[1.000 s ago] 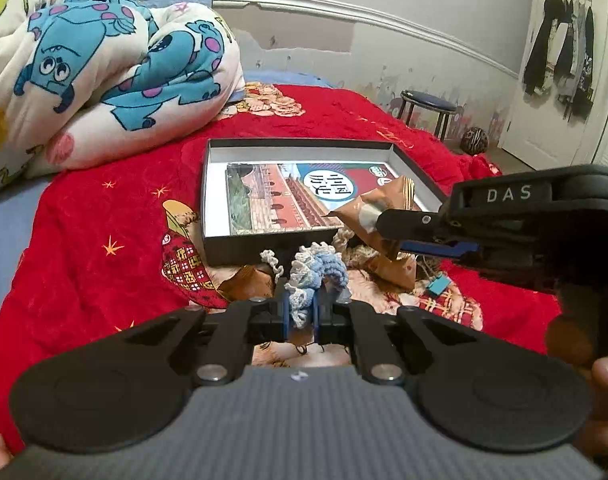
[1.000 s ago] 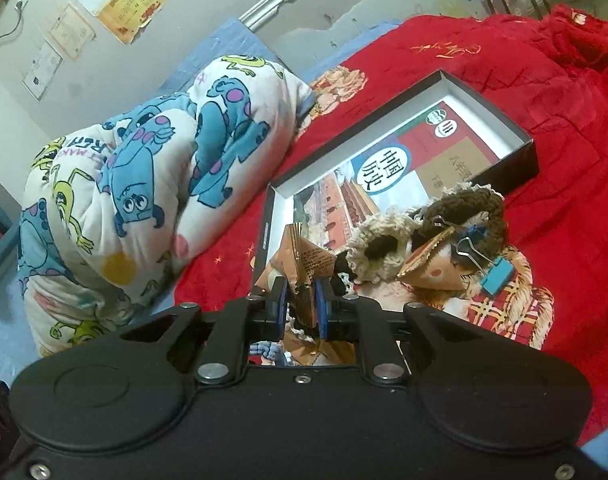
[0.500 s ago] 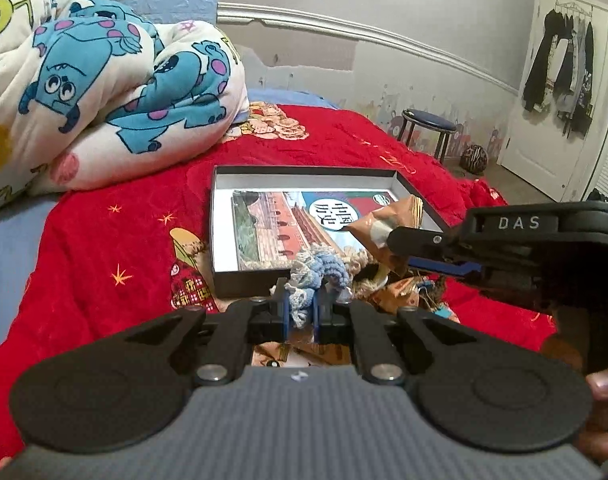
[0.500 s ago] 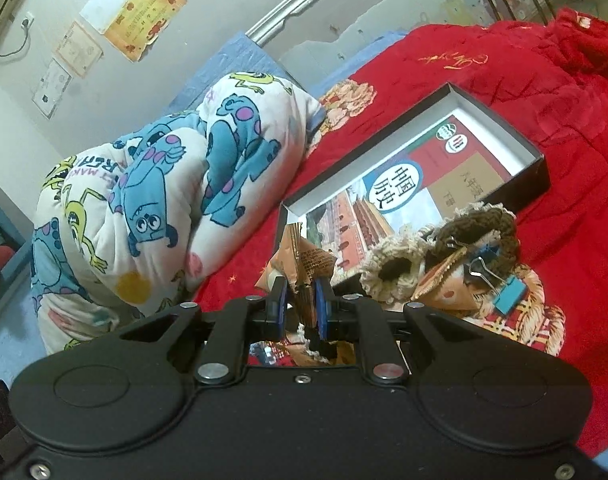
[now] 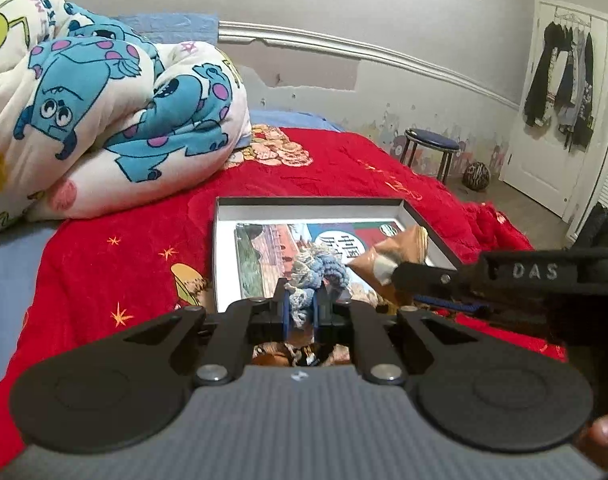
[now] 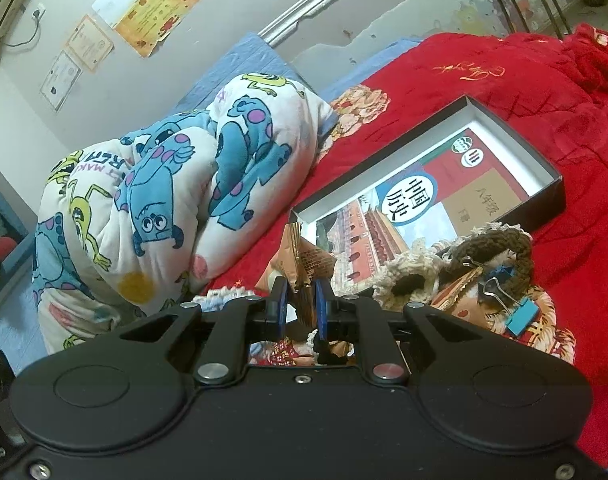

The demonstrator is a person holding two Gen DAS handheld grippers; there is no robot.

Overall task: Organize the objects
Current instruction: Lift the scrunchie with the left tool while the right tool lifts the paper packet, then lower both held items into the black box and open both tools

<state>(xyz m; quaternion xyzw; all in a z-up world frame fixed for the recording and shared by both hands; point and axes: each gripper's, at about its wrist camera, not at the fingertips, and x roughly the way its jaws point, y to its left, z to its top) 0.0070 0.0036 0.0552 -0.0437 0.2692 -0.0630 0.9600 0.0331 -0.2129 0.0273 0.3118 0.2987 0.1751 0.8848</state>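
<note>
My left hand-held gripper [image 5: 301,312] pinching blue-grey crochet piece [image 5: 318,270], raised just ahead of box [image 5: 223,256] near edge. My right hand-held gripper [image 6: 301,308] pinching brown snack packet [image 6: 308,264]; box ahead-right on bed [image 6: 564,120].

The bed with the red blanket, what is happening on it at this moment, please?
A person holds a claw in each hand and sorts small things on the red blanket. The left claw is shut on a blue and cream crocheted piece. The right claw is shut on a brown snack wrapper. Both are held near the open black box, where a Chinese history textbook already lies. A brown crocheted piece, a blue binder clip and other items sit in front of the box.
</note>
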